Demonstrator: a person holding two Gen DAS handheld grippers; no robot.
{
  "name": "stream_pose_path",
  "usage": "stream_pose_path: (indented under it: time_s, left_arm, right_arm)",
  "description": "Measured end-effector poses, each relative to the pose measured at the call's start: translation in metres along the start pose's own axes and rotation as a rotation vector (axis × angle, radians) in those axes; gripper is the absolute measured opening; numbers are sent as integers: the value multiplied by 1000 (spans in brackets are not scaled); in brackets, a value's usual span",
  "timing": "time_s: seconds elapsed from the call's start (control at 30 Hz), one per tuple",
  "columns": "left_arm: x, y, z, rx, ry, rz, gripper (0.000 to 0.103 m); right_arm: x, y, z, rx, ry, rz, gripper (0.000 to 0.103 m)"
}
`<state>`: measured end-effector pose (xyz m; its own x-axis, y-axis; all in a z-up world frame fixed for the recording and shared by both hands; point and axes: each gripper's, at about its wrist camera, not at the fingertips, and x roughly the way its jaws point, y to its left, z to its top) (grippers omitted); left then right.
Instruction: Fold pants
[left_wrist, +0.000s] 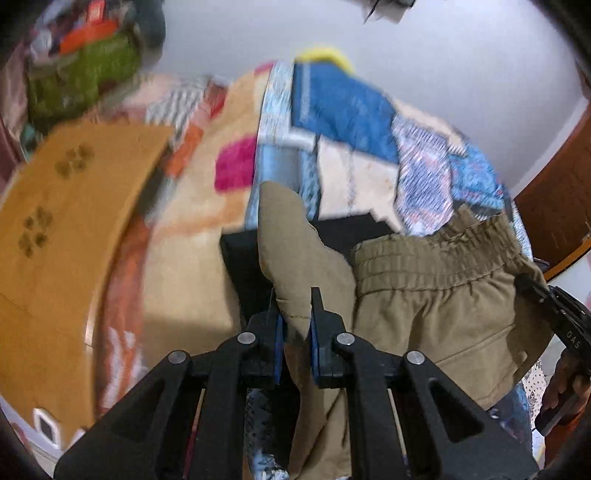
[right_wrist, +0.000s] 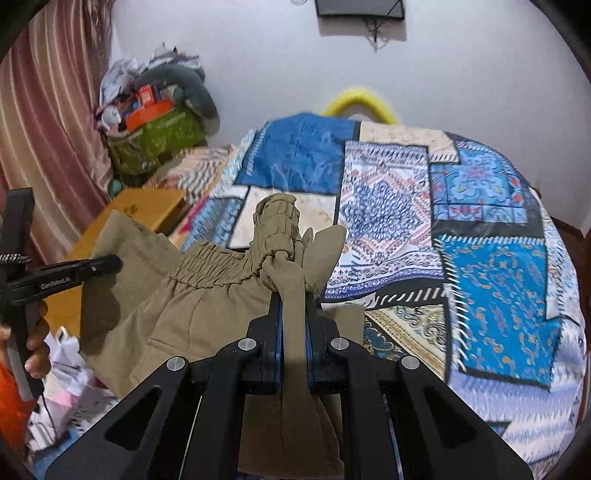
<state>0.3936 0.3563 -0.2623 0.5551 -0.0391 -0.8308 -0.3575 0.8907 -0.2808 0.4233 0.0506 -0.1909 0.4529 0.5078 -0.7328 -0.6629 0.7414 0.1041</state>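
The khaki pants (left_wrist: 436, 306) with an elastic waistband hang in the air between both grippers, above the near edge of the bed. My left gripper (left_wrist: 295, 306) is shut on a bunched corner of the pants. My right gripper (right_wrist: 293, 306) is shut on the other bunched waistband end (right_wrist: 277, 229). In the right wrist view the pants (right_wrist: 192, 302) spread left toward the left gripper (right_wrist: 107, 264). In the left wrist view the right gripper (left_wrist: 528, 286) shows at the right edge, at the pants' side.
A bed with a blue patchwork cover (right_wrist: 461, 221) lies ahead. An orange board with paw prints (left_wrist: 59, 229) and a heap of bags and clothes (right_wrist: 155, 122) stand at the left by a pink curtain (right_wrist: 44, 129). Papers (right_wrist: 70, 373) lie low left.
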Motion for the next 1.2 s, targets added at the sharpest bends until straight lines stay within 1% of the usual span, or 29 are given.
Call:
stream_pose_path:
  time_s: [0.07,0.1,0.13,0.17,0.2,0.23,0.27,0.3,0.33,0.37,0.4,0.43,0.5,0.57,0.67,0.73,0.83,0.87,0.9,0.97,1.0,1.07,1.1,1.17,1.2]
  left_arm:
    - [22,11,-7,-6,49,24,13]
    - [30,14,-10,-1,67,37,15]
    - [37,17,-13,4,81,51,20]
    - [42,19,-15,9,89,64,23]
    - [44,21,-18,14,90,72,29]
    - [43,23,-20,18,83,80,33]
    - [42,23,-21,23,76,86,35]
    - [38,23,-23,30,70,95,35]
    - [34,23,-24,36,63,93,36]
    - [25,21,-25,34,53,79,37]
    - [19,21,-26,31,54,68,38]
    - [13,20,-27,28,56,60,39]
    - [-6,15,-30,28,37,52,39]
    - [-31,7,-33,47,0,58,42]
    - [-81,-11,-40,96,-86,69,45]
    - [-124,-25,-48,124,-163,49,49]
    - [-178,-43,-60,167,-259,8,52]
    - [-202,-54,-68,192,-300,1,53]
    - [-218,-61,-73,209,-330,1,53]
    - [-256,-78,-89,243,-404,-2,55]
    - [-272,-85,-97,248,-436,-7,58]
    - [-303,-100,-115,259,-507,-18,61]
    - [-315,-106,-124,265,-535,-23,62]
    - [-341,-117,-144,274,-598,-22,66]
    - [-354,-123,-156,278,-633,-13,72]
  right_arm:
    - [11,-3,-4,-9,32,-9,8]
    - [17,-7,-9,-8,56,-16,9]
    - [22,-10,-11,-5,78,-23,9]
    - [27,-13,-14,-3,100,-35,10]
    - [30,-15,-16,-7,114,-51,12]
    - [33,-17,-20,-16,129,-79,14]
    - [32,-18,-22,-19,137,-91,16]
    - [32,-20,-23,-17,144,-95,21]
    - [28,-21,-25,-8,145,-103,25]
    - [24,-22,-25,3,170,-99,28]
    - [19,-22,-25,3,161,-112,35]
    - [11,-21,-25,1,147,-118,40]
    - [-5,-18,-23,-4,110,-113,40]
    - [-27,-14,-21,8,80,-99,40]
    - [-66,-5,-20,32,15,-66,40]
    - [-98,4,-23,45,-40,-45,40]
    - [-150,19,-30,45,-138,-27,40]
    - [-165,24,-32,42,-168,-25,40]
    - [-186,31,-35,33,-207,-24,40]
    - [-215,41,-39,18,-267,-28,40]
    - [-227,45,-40,13,-296,-27,41]
    - [-260,55,-46,8,-369,-20,45]
    - [-272,59,-48,5,-397,-14,50]
    - [-300,70,-57,1,-464,-14,52]
    - [-310,74,-60,-1,-487,-15,52]
